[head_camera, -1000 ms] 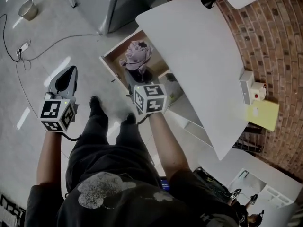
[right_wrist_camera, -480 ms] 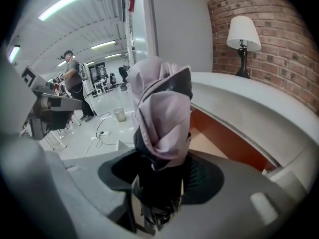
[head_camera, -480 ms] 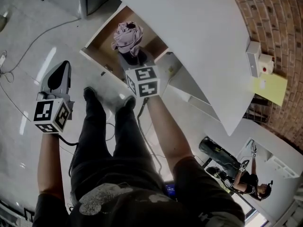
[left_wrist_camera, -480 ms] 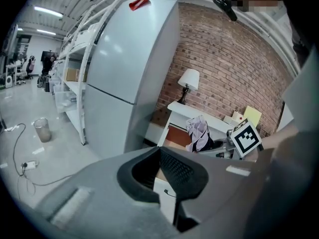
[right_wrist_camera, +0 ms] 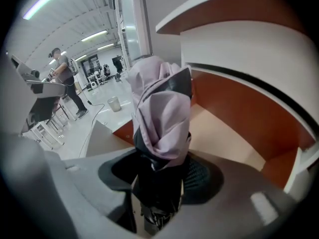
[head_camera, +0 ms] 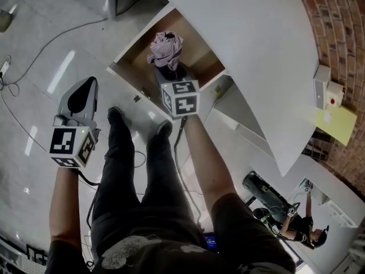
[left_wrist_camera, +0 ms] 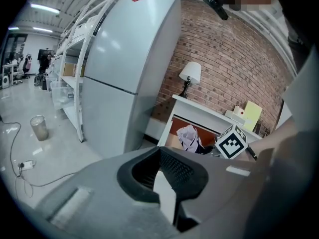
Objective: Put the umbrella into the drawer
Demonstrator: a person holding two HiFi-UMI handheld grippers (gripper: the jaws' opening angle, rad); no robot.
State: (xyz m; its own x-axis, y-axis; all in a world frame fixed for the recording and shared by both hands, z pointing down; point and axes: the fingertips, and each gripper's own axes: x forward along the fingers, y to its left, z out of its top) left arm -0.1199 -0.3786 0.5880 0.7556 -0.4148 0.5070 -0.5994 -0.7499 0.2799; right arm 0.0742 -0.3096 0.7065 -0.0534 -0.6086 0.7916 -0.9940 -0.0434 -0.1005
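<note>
**Head view.** The right gripper (head_camera: 170, 73) has come down since a second ago, bringing the folded umbrella (head_camera: 166, 49) lower over the open drawer (head_camera: 137, 56). The release looks near, but the umbrella is not yet laid down. The left gripper (head_camera: 85, 90) hangs aside above the floor.

**Left gripper view.** The jaws are together with nothing between them. Umbrella and drawer lie well ahead.

**Right gripper view.** The jaws clamp the umbrella's dark handle end. Its lilac canopy projects beyond the fingertips, above the drawer's wooden bottom and apparently clear of it.
</note>
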